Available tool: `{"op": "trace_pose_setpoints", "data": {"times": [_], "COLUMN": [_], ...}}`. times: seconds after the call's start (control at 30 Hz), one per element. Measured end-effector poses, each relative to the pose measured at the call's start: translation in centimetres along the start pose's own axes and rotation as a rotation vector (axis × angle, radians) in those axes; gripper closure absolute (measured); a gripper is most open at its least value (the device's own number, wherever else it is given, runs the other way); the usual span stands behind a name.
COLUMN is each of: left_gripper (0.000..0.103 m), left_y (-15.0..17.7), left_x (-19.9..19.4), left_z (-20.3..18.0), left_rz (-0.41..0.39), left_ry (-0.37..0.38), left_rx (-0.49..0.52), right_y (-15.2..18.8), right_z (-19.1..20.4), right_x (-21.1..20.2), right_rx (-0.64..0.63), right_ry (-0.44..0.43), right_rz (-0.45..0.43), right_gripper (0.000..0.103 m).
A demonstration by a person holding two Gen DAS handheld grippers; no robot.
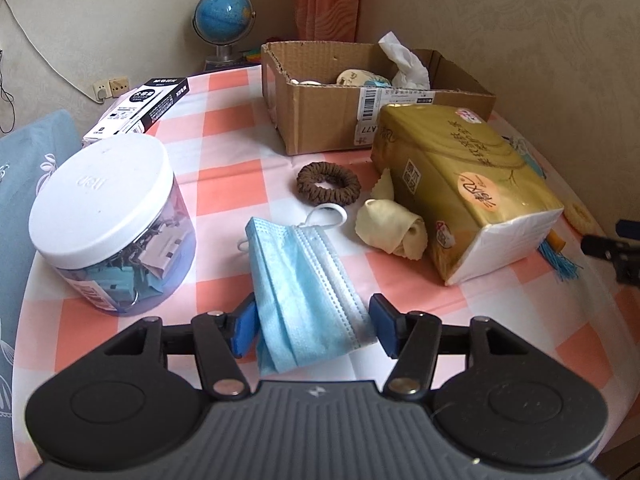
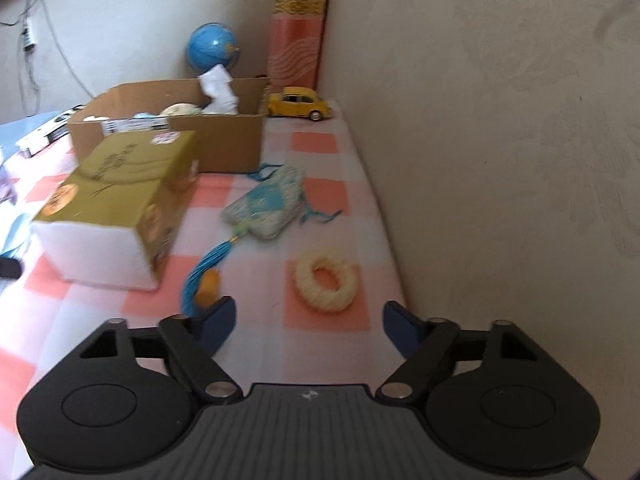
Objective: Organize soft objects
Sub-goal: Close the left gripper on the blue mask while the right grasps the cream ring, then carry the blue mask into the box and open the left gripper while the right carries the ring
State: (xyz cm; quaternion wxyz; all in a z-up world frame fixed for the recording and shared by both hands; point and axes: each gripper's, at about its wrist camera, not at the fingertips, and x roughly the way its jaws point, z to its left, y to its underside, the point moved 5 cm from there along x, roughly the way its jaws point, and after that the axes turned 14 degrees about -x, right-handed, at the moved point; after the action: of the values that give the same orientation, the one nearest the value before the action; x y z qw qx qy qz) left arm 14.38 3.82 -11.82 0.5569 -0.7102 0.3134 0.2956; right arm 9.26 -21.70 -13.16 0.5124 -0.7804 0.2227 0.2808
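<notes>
A blue face mask (image 1: 304, 292) lies on the checked tablecloth, its near end between the open jaws of my left gripper (image 1: 314, 326). Beyond it lie a brown scrunchie (image 1: 329, 183) and a cream rolled cloth (image 1: 394, 226). A gold tissue pack (image 1: 460, 184) sits to the right, also in the right wrist view (image 2: 116, 200). A cardboard box (image 1: 320, 116) at the back holds soft items and white tissue. My right gripper (image 2: 308, 326) is open and empty, just short of a cream scrunchie (image 2: 325, 282). A blue patterned sachet (image 2: 266, 206) with a tassel lies ahead.
A clear jar of binder clips (image 1: 108, 224) stands at the left, a black-and-white box (image 1: 140, 108) behind it. A globe (image 1: 224, 20) and a yellow toy car (image 2: 300, 104) stand at the back. A wall (image 2: 500, 160) runs close along the table's right edge.
</notes>
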Motion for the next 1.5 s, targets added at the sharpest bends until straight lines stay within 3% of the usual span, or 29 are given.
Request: {"op": "trace_pose_setpoints", "data": {"times": [0.23,0.4,0.5,0.6,0.7,0.77,0.9,1.23,1.5], "left_gripper": [0.034,0.034,0.035,0.038,0.051,0.052,0.058,0.061,0.061], "left_y": [-0.5,-0.8,-0.8,-0.7,-0.7,-0.7,-0.7,-1.3,-4.0], "left_x": [0.3,0.7,0.7,0.6,0.4,0.2,-0.2,-2.6,-5.3], "left_z": [-0.1,-0.1,0.1,0.2,0.2,0.2,0.3,0.2,-0.9], "left_rz": [-0.003,-0.002,0.003,0.007,0.009,0.008,0.007,0.028,-0.009], "left_ry": [-0.003,-0.016,-0.023,-0.022,-0.018,-0.013,-0.002,0.055,0.112], "left_rx": [-0.011,-0.016,-0.022,-0.03,-0.031,-0.029,-0.023,0.041,0.094], "right_y": [-0.7,-1.0,-1.2,-1.3,-1.3,-1.2,-1.2,-1.5,-2.2], "right_z": [-0.4,-1.1,-1.2,-1.1,-1.1,-1.1,-1.2,-0.9,-0.2], "right_x": [2.5,3.5,3.8,3.8,3.7,3.4,2.6,-0.7,-3.7], "right_rx": [0.021,0.06,0.068,0.076,0.073,0.071,0.069,0.045,0.015], "right_ry": [0.011,-0.002,-0.01,-0.015,-0.006,-0.001,-0.001,-0.02,-0.058], "right_rz": [0.026,0.031,0.034,0.036,0.042,0.044,0.04,-0.004,-0.054], "right_gripper": [0.035,0.038,0.047,0.055,0.059,0.061,0.061,0.062,0.062]}}
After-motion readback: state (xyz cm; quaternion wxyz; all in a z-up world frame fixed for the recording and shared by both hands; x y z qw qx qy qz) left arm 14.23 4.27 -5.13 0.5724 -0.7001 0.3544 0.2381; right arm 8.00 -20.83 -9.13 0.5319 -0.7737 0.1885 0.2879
